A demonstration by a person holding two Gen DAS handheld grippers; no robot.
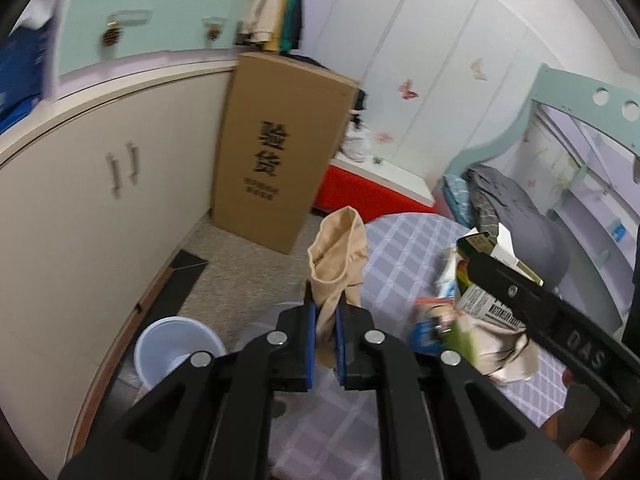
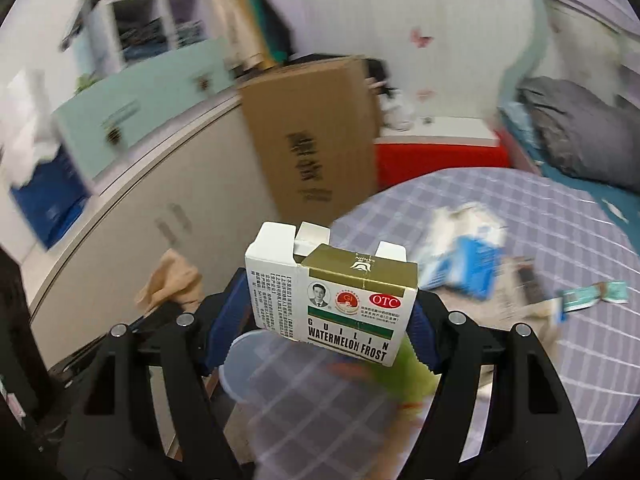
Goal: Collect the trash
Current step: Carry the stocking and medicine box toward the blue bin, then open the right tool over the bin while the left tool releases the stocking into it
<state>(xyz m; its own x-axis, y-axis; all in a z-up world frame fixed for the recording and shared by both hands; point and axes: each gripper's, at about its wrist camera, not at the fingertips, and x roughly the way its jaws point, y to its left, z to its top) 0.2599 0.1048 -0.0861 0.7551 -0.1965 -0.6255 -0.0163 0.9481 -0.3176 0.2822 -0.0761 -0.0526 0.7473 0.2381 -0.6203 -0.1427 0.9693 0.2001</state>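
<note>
My left gripper (image 1: 325, 320) is shut on a beige stocking (image 1: 340, 256) that stands up limp above its blue pads, past the edge of the lilac checked cloth (image 1: 400, 240). The same stocking (image 2: 172, 280) shows at the left of the right wrist view. My right gripper (image 2: 326, 326) is shut on a white and gold medicine box (image 2: 340, 300) with its end flaps open, lifted off the cloth. In the left wrist view that box (image 1: 484, 244) sits in the right gripper (image 1: 520, 296) at the right. A pale blue bucket (image 1: 176, 344) stands on the floor, lower left.
More litter lies on the checked cloth (image 2: 540, 360): a blue and white packet (image 2: 464, 264), a green wrapper (image 2: 592, 294), crumpled paper (image 1: 504, 344). A tall cardboard box (image 1: 276, 152) leans against cream cabinets (image 1: 80, 200). Grey bedding (image 1: 520, 216) lies at the right.
</note>
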